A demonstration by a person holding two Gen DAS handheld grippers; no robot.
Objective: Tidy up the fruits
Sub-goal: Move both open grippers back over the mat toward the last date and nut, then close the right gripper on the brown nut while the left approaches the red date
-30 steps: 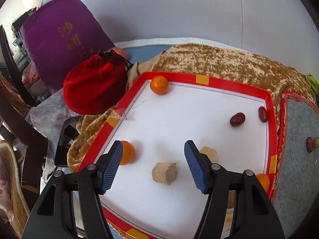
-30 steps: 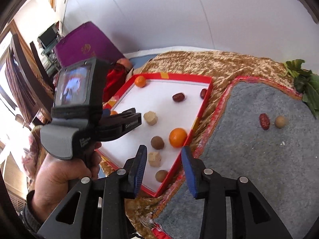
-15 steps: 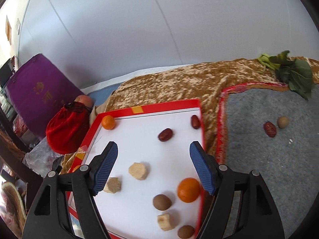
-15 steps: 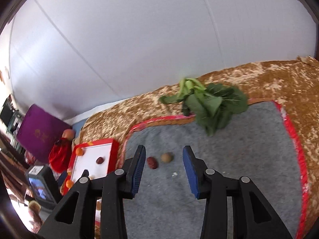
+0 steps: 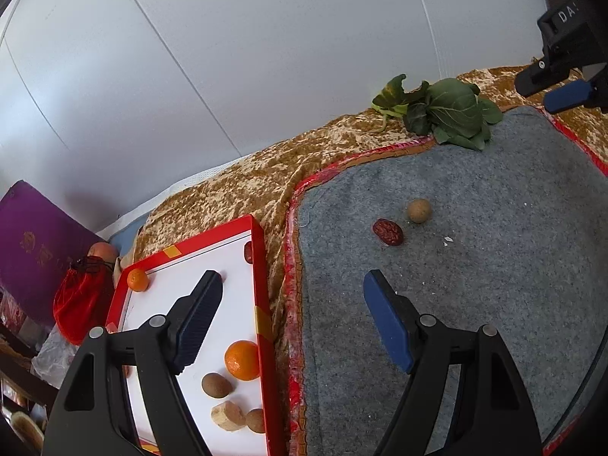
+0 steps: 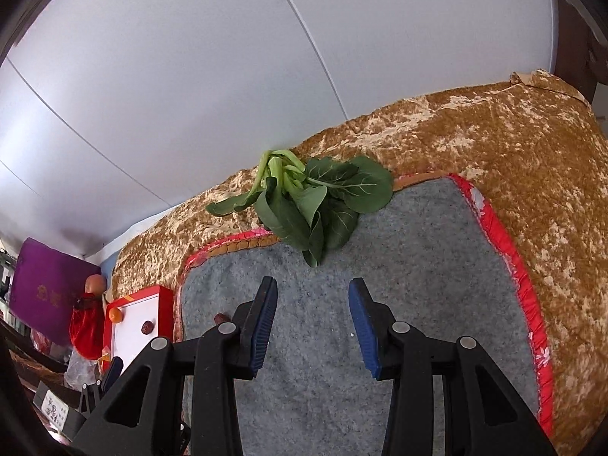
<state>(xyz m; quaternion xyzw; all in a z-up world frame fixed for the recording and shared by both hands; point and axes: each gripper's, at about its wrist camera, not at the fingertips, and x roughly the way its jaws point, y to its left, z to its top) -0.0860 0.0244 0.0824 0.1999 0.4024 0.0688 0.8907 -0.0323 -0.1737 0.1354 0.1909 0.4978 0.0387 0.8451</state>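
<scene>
A red-rimmed white tray (image 5: pixel 262 273) holds two oranges (image 5: pixel 242 359), brown round fruits (image 5: pixel 216 384), a cut beige piece (image 5: pixel 228 415) and a red date (image 5: pixel 248 252). On the grey mat (image 5: pixel 475 304) lie a red date (image 5: pixel 388 231) and a tan round fruit (image 5: pixel 418 211). My left gripper (image 5: pixel 292 323) is open and empty, above the tray's right rim and the mat's left edge. My right gripper (image 6: pixel 311 325) is open and empty over the mat, in front of leafy greens (image 6: pixel 315 205). The tray also shows in the right wrist view (image 6: pixel 133 326).
Leafy greens (image 5: pixel 444 114) lie at the mat's far edge. A gold cloth (image 6: pixel 513 144) covers the table. A red pouch (image 5: pixel 81 304) and a purple cushion (image 5: pixel 34 250) sit left of the tray. The right gripper's body (image 5: pixel 566 60) shows at the upper right.
Both grippers have swung right, away from the tray toward the grey mat. The left now straddles the tray rim and mat; the right now faces the greens. Both stayed open.
</scene>
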